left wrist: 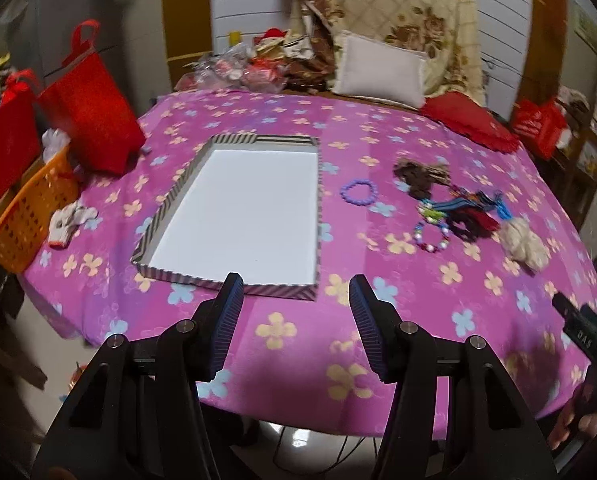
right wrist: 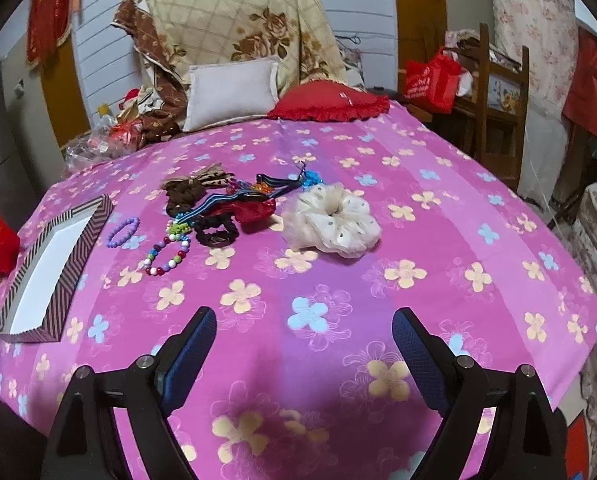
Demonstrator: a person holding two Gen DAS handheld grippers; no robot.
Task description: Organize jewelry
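Left wrist view: left gripper released, nothing between its jaws, above the near edge of the striped tray. Tray white inside, bare, on the pink floral cloth. Purple bracelet just right of the tray; jewelry heap further right.

Right wrist view: right gripper released, holding nothing, over the cloth. Bead bracelet, cream scrunchie and red scrunchie ahead of it; tray at left.
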